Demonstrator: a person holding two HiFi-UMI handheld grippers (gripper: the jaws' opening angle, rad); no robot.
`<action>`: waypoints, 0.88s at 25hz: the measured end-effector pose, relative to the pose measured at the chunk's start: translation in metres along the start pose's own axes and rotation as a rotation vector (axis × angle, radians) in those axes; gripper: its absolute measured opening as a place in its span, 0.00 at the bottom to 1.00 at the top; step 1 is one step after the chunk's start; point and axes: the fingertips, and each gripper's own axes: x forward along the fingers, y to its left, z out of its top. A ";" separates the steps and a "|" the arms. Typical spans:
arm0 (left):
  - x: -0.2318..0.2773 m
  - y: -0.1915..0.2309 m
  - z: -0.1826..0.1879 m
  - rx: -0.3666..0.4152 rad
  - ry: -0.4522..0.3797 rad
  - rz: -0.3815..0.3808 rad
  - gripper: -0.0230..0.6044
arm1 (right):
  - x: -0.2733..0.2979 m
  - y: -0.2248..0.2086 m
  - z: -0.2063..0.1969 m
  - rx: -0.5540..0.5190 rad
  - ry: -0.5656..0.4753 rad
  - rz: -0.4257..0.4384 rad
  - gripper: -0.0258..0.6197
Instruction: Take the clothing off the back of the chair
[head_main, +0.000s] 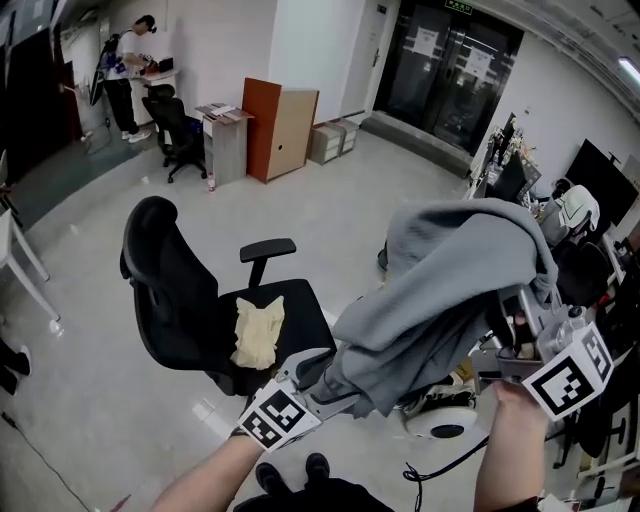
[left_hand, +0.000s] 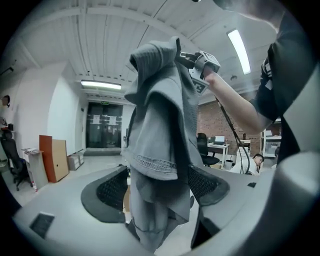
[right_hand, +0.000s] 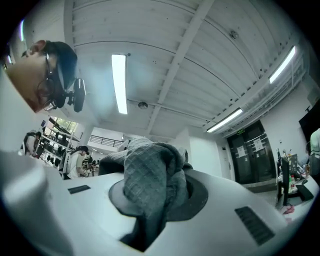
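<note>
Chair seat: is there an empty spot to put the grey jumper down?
Yes: the black seat is bare right of the cream cloth, toward the armrest. The floor up to the orange cabinet is open too. The desks at right are crowded.

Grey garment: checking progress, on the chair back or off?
Off: the garment hangs from the right hand-held gripper; the chair back is bare.

lite: bright, ceil. tubes (right_hand: 119, 82) | edges: fisheye warp, dark vignette | blur: close stuff soft
</note>
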 end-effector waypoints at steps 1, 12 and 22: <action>-0.004 0.003 -0.004 0.001 0.007 0.017 0.61 | 0.004 0.012 0.001 0.008 -0.002 0.028 0.14; -0.013 0.003 -0.009 -0.091 0.021 0.108 0.62 | -0.021 0.044 0.058 0.046 -0.130 0.248 0.14; -0.065 -0.015 0.039 -0.091 -0.121 0.429 0.06 | -0.092 -0.042 -0.002 0.103 -0.069 0.120 0.14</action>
